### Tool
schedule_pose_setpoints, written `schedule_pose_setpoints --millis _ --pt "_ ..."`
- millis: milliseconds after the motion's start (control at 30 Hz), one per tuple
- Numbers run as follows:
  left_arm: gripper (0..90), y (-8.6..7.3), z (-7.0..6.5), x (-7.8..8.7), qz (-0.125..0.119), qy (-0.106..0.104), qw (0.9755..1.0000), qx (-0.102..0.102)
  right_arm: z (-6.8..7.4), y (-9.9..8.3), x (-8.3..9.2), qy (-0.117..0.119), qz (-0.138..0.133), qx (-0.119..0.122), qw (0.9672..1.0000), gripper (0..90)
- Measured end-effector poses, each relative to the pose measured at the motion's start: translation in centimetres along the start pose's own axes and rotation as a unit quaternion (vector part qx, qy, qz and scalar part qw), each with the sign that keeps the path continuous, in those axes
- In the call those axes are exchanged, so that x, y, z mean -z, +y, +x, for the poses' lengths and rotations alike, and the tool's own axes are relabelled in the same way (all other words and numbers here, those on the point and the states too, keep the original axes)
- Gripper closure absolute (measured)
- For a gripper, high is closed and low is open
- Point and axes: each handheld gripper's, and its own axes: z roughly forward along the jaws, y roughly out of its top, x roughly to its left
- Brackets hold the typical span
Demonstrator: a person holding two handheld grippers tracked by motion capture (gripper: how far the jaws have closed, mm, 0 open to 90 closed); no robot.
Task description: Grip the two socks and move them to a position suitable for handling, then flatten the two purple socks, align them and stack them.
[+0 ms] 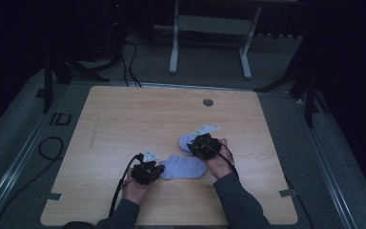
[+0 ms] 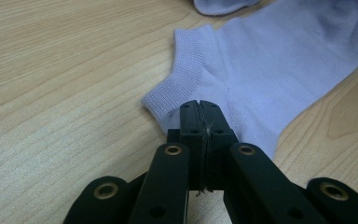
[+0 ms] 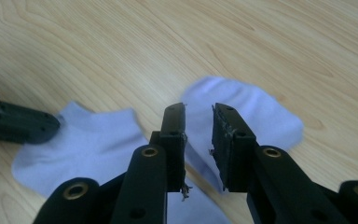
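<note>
wooden table (image 1: 124, 119), two lilac socks (image 1: 186, 167) mid-table, bare wood all round

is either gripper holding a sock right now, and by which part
The left gripper is shut on the near sock at its cuff-side edge. The right gripper is open above the other sock, holding nothing.

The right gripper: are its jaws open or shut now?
Open. In the right gripper view the right gripper shows a clear gap between its pads, above the pale purple sock.

On the wooden worktop (image 1: 124, 114) lie two pale lilac socks (image 1: 183, 167). The left gripper (image 1: 147, 171) touches the nearer sock. The right gripper (image 1: 204, 145) hovers over the farther one (image 1: 185, 141).
</note>
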Motion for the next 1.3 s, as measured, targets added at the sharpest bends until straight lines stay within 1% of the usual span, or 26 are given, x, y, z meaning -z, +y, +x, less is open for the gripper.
schedule_pose_setpoints --millis 133,200,267,367,467,533,633,800,867,1067,1300 --pt "88.1 0.0 -0.1 0.0 -0.002 -0.002 1.0000 0.000 0.3 0.8 -0.8 0.003 0.005 0.007 1.0000 73.4" --pt "87.1 0.0 -0.1 0.0 -0.003 -0.006 1.0000 0.002 0.3 1.2 -1.2 0.004 0.008 0.009 0.9999 73.0" --pt "86.8 0.0 -0.1 0.0 -0.007 -0.015 0.9999 0.002 0.3 1.6 -1.5 0.006 0.011 0.010 0.9999 72.9" --pt "86.2 0.2 -0.1 0.4 -0.020 -0.027 0.9994 -0.003 0.3 2.1 -2.1 0.006 0.015 0.009 0.9998 72.6" --pt "85.3 0.4 0.1 0.9 -0.034 -0.031 0.9989 -0.003 0.2 2.5 -2.6 0.009 0.019 0.008 0.9998 71.9" --pt "84.8 0.5 0.3 1.2 -0.042 -0.029 0.9987 -0.001 0.2 2.8 -3.0 0.007 0.023 0.009 0.9997 71.4" --pt "83.6 0.6 0.7 1.6 -0.048 -0.023 0.9986 0.001 0.0 3.1 -3.4 0.010 0.028 0.001 0.9996 70.1" --pt "83.0 0.6 1.4 1.9 -0.050 -0.009 0.9987 0.004 -0.7 3.4 -3.8 0.017 0.028 -0.018 0.9993 68.9" --pt "82.9 0.5 1.5 1.9 -0.049 -0.007 0.9987 0.007 -0.9 3.5 -4.0 0.016 0.030 -0.022 0.9992 68.6" --pt "82.7 0.5 1.4 1.8 -0.048 -0.003 0.9989 0.002 -1.0 3.7 -4.9 0.016 0.039 -0.027 0.9987 67.2" --pt "82.8 0.6 1.3 1.8 -0.046 -0.003 0.9989 0.001 -1.1 3.8 -6.4 0.018 0.052 -0.041 0.9976 63.3"
